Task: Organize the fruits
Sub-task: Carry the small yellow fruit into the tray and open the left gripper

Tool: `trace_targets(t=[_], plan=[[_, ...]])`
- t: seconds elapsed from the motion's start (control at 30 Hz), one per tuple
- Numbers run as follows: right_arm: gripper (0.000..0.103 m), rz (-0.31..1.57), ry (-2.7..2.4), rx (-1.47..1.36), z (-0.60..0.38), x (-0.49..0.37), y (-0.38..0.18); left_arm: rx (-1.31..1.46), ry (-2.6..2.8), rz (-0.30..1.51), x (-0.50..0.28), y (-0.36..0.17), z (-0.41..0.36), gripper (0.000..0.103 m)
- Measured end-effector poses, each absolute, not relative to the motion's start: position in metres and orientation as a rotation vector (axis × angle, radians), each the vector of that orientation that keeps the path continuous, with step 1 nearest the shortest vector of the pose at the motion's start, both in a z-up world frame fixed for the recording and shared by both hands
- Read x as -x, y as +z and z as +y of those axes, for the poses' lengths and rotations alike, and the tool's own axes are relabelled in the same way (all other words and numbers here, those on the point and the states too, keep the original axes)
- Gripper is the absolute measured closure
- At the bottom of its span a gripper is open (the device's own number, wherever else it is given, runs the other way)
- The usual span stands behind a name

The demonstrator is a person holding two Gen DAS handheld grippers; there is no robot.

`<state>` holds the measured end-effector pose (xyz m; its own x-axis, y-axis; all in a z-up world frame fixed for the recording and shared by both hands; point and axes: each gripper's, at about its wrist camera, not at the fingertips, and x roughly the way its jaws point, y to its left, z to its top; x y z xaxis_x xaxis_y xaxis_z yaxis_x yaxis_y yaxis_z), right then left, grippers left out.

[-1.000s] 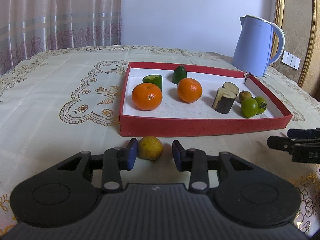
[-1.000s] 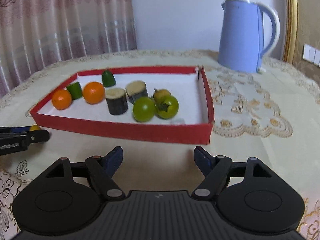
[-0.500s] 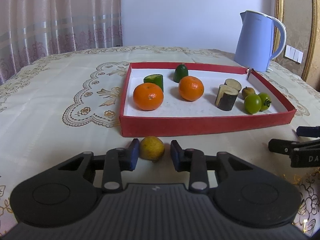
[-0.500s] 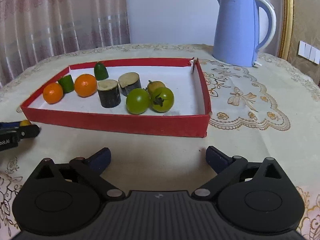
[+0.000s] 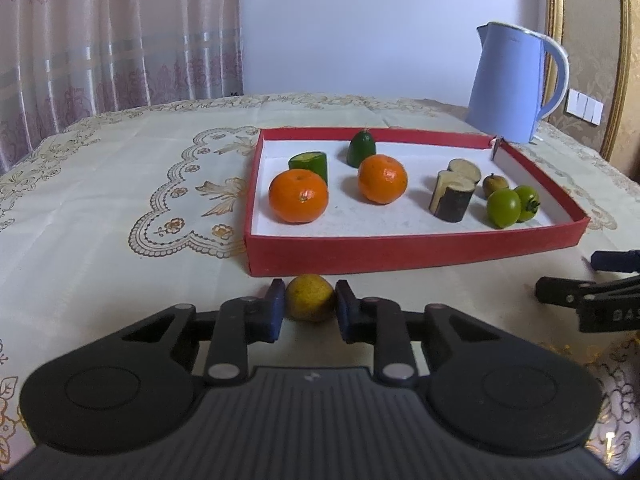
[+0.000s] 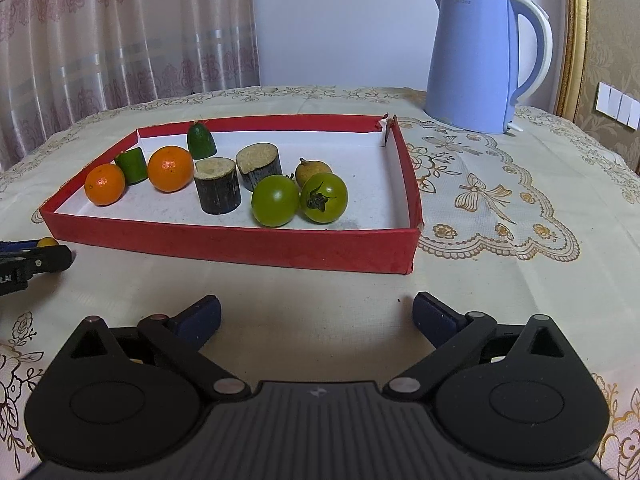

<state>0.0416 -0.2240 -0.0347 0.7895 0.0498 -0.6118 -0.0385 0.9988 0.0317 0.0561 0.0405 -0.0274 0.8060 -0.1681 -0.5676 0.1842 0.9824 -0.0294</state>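
We've got the left gripper (image 5: pixel 308 306) clenched on the small round yellow fruit (image 5: pixel 310 297) by the red cardboard tray (image 5: pixel 400 248)'s near wall; lift straight, clear the wall. Right gripper (image 6: pixel 316 316) released, empty.

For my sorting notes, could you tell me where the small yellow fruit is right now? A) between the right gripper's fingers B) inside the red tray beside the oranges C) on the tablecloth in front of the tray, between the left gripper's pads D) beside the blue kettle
C: the yellow fruit sits on the cloth before the red tray, clamped by the left gripper.
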Motion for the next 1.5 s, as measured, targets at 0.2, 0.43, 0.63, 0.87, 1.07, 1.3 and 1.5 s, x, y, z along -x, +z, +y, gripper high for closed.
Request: trace_targets(t=[0.2, 0.43, 0.63, 0.87, 1.07, 1.3, 1.5], plan=[[0.000, 0.659, 0.047, -0.017, -0.224, -0.041, -0.035, -0.048, -0.221, 0.557, -0.049, -0.001, 0.031, 0.079], [0.000, 0.659, 0.048, -0.018, -0.224, -0.041, -0.035, -0.078, -0.231, 0.532, -0.075, 0.015, 0.008, 0.079], [0.000, 0.659, 0.048, -0.019, -0.225, -0.041, -0.034, -0.093, -0.193, 0.574, -0.115, 0.001, -0.007, 0.079], [0.000, 0.659, 0.048, -0.019, -0.225, -0.041, -0.035, -0.104, -0.181, 0.574, -0.132, -0.008, -0.013, 0.079], [0.000, 0.659, 0.047, -0.016, -0.224, -0.041, -0.034, -0.103, -0.186, 0.593, -0.137, -0.016, -0.019, 0.079], [0.000, 0.659, 0.047, -0.015, -0.223, -0.041, -0.034, -0.082, -0.183, 0.644, -0.145, -0.025, -0.015, 0.079], [0.000, 0.659, 0.047, -0.015, -0.223, -0.041, -0.034, -0.081, -0.182, 0.640, -0.144, -0.026, -0.015, 0.078]])
